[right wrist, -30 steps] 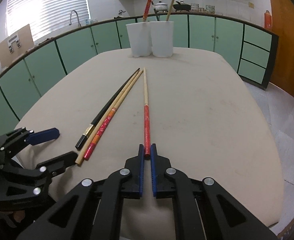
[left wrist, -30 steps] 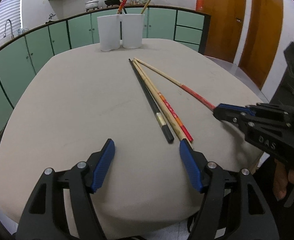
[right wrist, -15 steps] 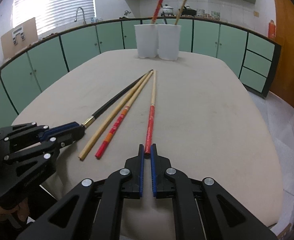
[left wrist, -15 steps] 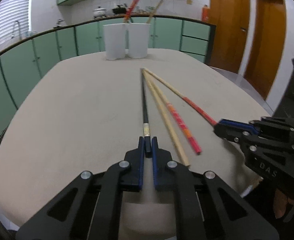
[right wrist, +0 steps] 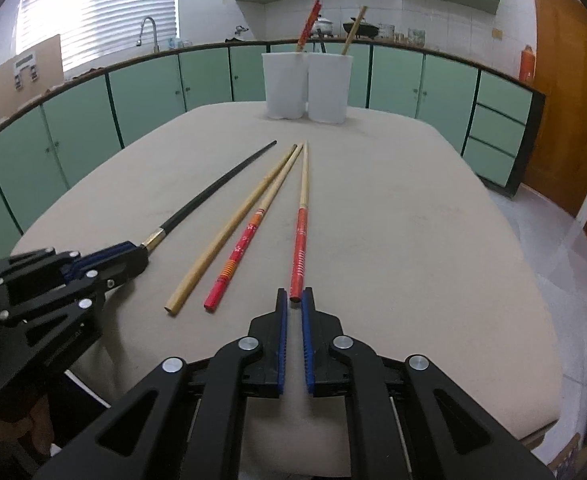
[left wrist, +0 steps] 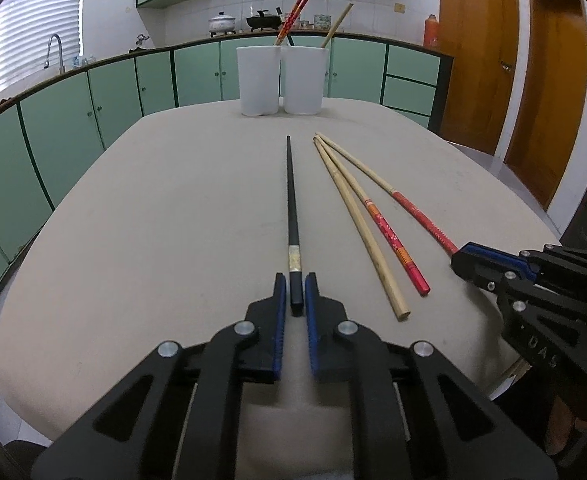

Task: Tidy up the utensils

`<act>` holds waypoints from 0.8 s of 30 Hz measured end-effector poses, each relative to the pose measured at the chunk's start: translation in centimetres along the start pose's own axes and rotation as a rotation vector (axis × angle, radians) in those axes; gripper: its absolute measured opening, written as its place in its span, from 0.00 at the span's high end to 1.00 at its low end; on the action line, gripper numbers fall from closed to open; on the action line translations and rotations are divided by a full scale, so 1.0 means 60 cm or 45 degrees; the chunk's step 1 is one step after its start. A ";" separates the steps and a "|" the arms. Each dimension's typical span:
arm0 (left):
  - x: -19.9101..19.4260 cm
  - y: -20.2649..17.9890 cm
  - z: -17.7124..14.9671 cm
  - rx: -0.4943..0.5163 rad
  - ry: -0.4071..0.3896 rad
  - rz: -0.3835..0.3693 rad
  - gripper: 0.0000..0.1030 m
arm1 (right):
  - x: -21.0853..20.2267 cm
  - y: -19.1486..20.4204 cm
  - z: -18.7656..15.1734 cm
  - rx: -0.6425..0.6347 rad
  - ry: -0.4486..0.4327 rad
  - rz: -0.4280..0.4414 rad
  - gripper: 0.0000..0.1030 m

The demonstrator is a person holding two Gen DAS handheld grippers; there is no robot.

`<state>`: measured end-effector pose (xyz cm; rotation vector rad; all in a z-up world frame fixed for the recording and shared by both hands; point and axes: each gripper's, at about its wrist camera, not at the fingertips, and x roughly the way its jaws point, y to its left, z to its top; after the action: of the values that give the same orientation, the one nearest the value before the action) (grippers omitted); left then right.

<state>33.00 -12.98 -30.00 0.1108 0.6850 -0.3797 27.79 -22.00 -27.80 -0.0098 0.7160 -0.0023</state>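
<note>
Your left gripper point(left wrist: 295, 294) is clamped on the near end of the black chopstick point(left wrist: 292, 200), its blue pads pressed to either side just below the pale band; the jaws have just been closing and then eased a touch, with the stick between them. The black chopstick points straight away from you across the beige table point(left wrist: 153, 240), toward the two white cups point(left wrist: 281, 80) at the far edge.

Your right gripper point(right wrist: 294, 300) is narrow too, pinching the red end of the red-handled chopstick point(right wrist: 301, 220), which lies on the table and runs toward the cups.

Between the two held sticks lie a plain wooden chopstick point(left wrist: 357, 224) and an orange-and-red chopstick point(left wrist: 389, 240), side by side, their far tips nearly meeting. The cups stand touching each other, each with chopsticks poking out of the top.
</note>
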 end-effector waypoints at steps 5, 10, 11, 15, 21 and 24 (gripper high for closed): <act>0.007 0.004 0.002 -0.009 -0.011 -0.029 0.90 | 0.008 0.000 0.004 0.002 -0.013 0.009 0.92; 0.007 0.007 0.001 -0.031 -0.010 -0.043 0.92 | 0.012 -0.008 0.009 0.059 -0.002 0.058 0.93; 0.007 0.007 0.000 -0.029 -0.011 -0.043 0.92 | 0.013 -0.006 0.008 0.050 -0.002 0.053 0.93; 0.006 0.010 0.003 -0.050 -0.007 -0.053 0.94 | 0.008 -0.002 0.011 0.034 0.004 0.045 0.93; -0.038 0.022 0.037 -0.099 -0.012 -0.073 0.94 | -0.051 -0.016 0.035 0.102 -0.019 0.072 0.93; -0.072 0.028 0.054 -0.111 -0.027 -0.079 0.94 | -0.089 -0.019 0.057 0.093 -0.045 0.074 0.93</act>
<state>32.52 -10.84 -24.80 0.0029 0.6842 -0.4091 25.99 -23.07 -21.72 0.0806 0.6803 0.0270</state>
